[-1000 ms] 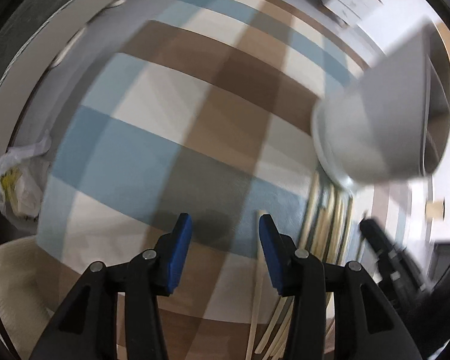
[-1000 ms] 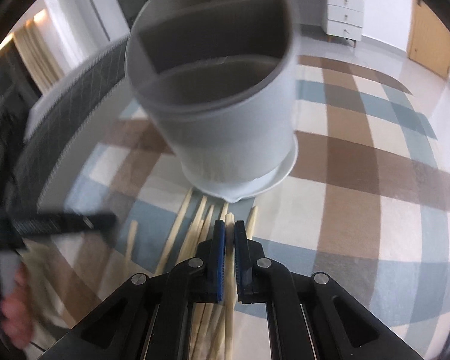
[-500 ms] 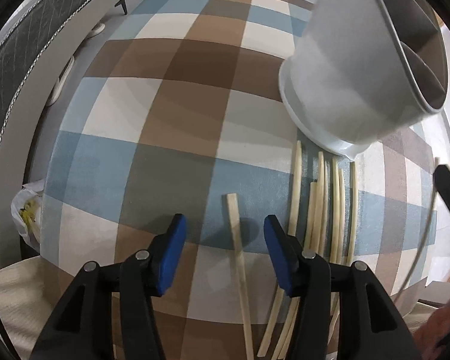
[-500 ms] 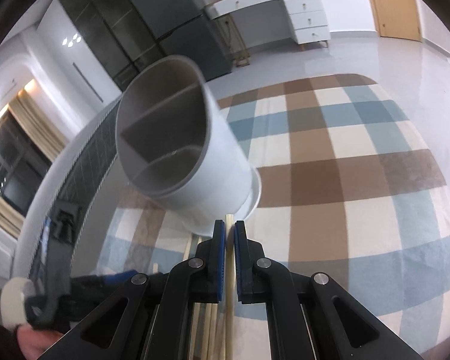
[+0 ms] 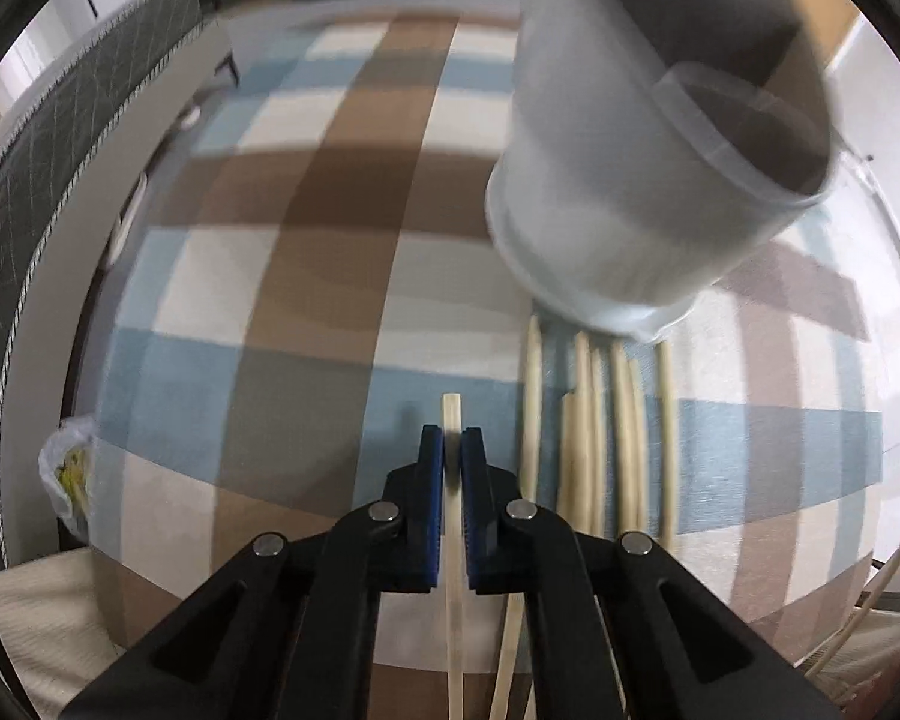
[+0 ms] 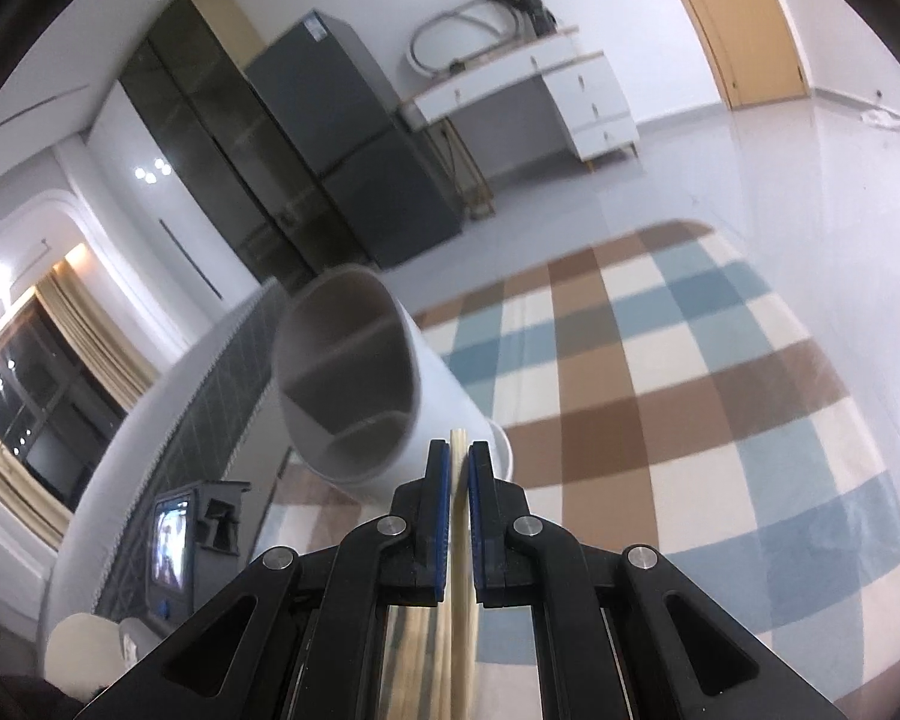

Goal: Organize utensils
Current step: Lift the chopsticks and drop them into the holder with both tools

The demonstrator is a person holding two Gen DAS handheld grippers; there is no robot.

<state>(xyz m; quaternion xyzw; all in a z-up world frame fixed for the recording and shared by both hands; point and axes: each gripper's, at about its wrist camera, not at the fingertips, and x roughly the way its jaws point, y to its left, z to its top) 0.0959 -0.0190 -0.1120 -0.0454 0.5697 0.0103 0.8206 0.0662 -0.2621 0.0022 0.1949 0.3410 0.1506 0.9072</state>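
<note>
Now closed on one chopstick, left gripper matches right gripper; seven lie loose.

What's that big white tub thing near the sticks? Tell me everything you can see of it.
The white holder is a tall round container, seemingly matte plastic, on a wider dish-like base with a small spout. Inner walls split its grey inside into compartments, which look empty. It stands on the checked cloth, at the far ends of a row of pale chopsticks; whether they touch its base is unclear. Neither gripper touches it.
</note>
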